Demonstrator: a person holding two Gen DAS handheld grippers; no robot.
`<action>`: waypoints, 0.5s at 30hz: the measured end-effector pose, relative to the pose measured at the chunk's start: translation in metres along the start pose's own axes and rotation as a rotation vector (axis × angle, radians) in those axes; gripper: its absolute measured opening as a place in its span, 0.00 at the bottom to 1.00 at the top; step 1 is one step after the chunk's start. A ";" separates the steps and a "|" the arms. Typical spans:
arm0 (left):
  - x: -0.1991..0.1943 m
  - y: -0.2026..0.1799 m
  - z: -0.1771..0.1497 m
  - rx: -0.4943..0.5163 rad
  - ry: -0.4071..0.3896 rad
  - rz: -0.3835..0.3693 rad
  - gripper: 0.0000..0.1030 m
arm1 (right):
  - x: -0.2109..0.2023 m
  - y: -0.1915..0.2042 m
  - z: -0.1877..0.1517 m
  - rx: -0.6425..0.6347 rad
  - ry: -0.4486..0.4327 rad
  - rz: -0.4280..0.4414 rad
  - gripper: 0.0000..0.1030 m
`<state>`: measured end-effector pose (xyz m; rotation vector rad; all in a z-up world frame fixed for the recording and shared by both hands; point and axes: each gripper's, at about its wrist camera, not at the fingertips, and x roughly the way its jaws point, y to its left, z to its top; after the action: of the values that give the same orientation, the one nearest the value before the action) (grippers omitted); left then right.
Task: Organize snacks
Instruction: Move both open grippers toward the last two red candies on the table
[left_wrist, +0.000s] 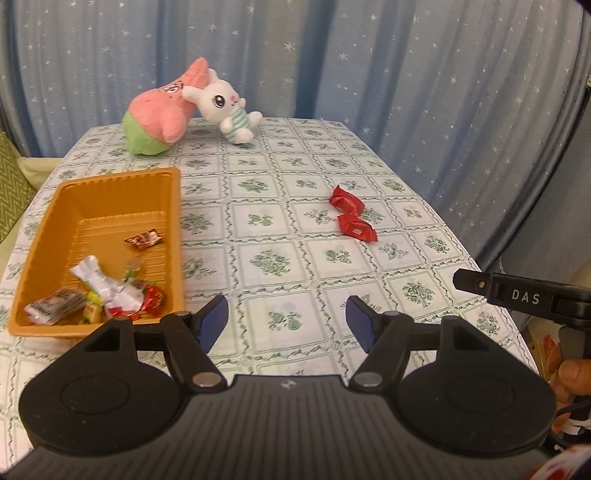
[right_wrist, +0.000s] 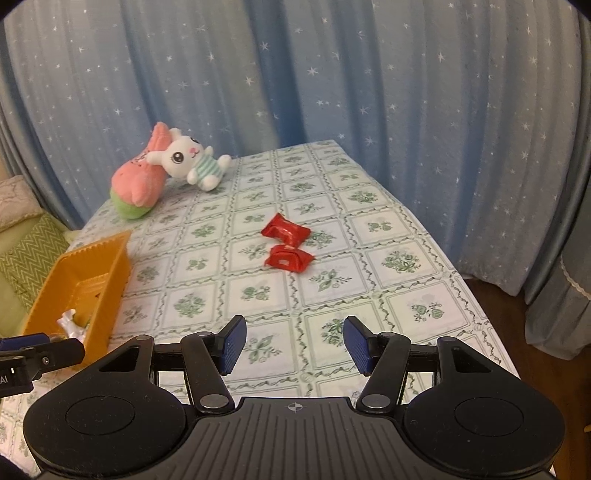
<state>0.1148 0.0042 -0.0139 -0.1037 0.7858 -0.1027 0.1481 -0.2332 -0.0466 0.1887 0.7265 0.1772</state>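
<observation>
An orange tray (left_wrist: 110, 188) stands on the table's left side and holds several wrapped snacks (left_wrist: 110, 291); it also shows in the right wrist view (right_wrist: 107, 258). Two red wrapped candies lie side by side on the cloth, the farther one (left_wrist: 345, 202) (right_wrist: 286, 230) and the nearer one (left_wrist: 357, 229) (right_wrist: 290, 259). My left gripper (left_wrist: 286, 321) is open and empty, low over the cloth, just right of the tray. My right gripper (right_wrist: 294, 345) is open and empty, short of the red candies.
A pink and green plush (left_wrist: 159, 114) and a white rabbit plush (left_wrist: 225, 105) lie at the table's far edge. A blue starred curtain hangs behind. The table's right edge (right_wrist: 461, 273) drops to the floor. A cushioned seat (right_wrist: 29, 243) stands left.
</observation>
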 end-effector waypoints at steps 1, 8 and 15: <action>0.004 -0.001 0.002 0.004 0.003 -0.002 0.66 | 0.003 -0.002 0.001 0.001 0.002 -0.002 0.57; 0.032 -0.008 0.014 0.021 0.015 -0.005 0.68 | 0.028 -0.015 0.007 0.003 0.017 -0.008 0.57; 0.065 -0.010 0.027 0.038 0.034 -0.001 0.69 | 0.062 -0.021 0.018 -0.031 0.033 0.009 0.57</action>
<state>0.1792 -0.0131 -0.0388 -0.0669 0.8169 -0.1208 0.2074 -0.2418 -0.0782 0.1602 0.7556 0.2007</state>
